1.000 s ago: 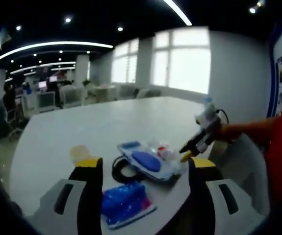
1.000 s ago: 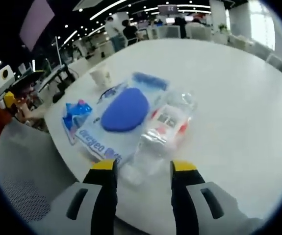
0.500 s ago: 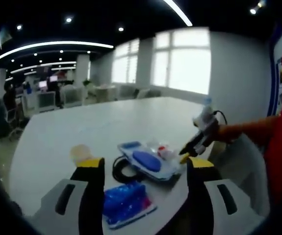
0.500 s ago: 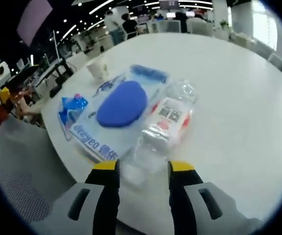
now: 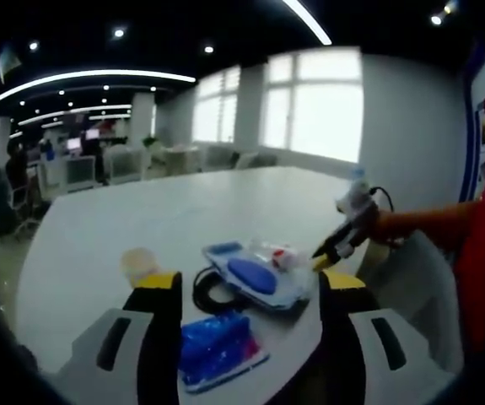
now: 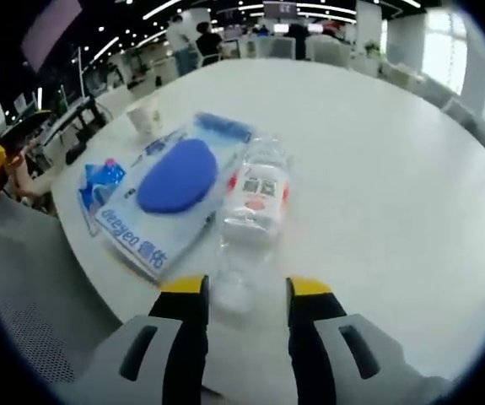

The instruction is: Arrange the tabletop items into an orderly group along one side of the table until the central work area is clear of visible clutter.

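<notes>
The right tool [image 6: 245,288] stands parted, its jaws either side of the clear bottle's [image 6: 250,215] near end, close by the desk [image 6: 377,169] edge. The left tool [image 5: 247,285] gapes wide, holding nothing, above a blue packet [image 5: 217,349]. The left gripper view adds a black cable [image 5: 212,291].

Wide bare white table [image 6: 411,194] lies open beyond and to the right of the lying clear bottle [image 6: 255,207], while its other flank is walled in by the blue-oval packet [image 6: 162,198], with the small blue pack [image 6: 99,181] and paper cup [image 6: 145,118] crowding that table edge.
</notes>
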`<state>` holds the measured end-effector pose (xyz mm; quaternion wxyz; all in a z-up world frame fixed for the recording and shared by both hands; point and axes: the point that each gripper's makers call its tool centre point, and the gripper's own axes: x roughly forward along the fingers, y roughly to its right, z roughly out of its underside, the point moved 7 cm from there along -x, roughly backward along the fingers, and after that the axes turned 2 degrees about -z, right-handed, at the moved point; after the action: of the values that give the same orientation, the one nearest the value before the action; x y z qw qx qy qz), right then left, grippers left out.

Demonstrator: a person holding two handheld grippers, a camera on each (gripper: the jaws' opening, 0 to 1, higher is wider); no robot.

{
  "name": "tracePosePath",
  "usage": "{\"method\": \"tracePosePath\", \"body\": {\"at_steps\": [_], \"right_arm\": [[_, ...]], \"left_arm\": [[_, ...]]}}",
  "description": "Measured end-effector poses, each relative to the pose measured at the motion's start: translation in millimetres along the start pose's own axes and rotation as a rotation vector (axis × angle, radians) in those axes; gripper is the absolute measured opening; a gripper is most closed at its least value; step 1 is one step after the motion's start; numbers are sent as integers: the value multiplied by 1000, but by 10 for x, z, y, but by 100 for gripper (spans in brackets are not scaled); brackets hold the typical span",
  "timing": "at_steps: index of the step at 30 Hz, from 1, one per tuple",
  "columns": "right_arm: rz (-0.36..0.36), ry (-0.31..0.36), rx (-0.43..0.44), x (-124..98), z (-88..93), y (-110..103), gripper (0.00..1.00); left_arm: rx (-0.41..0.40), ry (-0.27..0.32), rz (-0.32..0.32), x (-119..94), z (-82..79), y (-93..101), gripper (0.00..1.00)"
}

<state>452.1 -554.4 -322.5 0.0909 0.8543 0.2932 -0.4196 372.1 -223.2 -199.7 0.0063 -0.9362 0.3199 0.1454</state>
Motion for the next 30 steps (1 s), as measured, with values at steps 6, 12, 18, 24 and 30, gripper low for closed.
{"method": "tracePosePath", "body": {"at_steps": [6,12,18,24,30], "right_arm": [[16,10,17,-31,33,76,35],[7,9,-2,3,49,25,35],[-5,-1,-8,61,62,-12,32],[-7,-8,-17,63,59,-13,24],[-4,-17,-27,45,54,-21,23]], "left_arm": [[2,-5,3,7,3,2,61],[2,-7,10,25,6,15,61],[2,-7,8,18,5,4,60],[-7,-7,2,0,18,-16,59],[-13,-2,8,19,12,-12,59]]}}
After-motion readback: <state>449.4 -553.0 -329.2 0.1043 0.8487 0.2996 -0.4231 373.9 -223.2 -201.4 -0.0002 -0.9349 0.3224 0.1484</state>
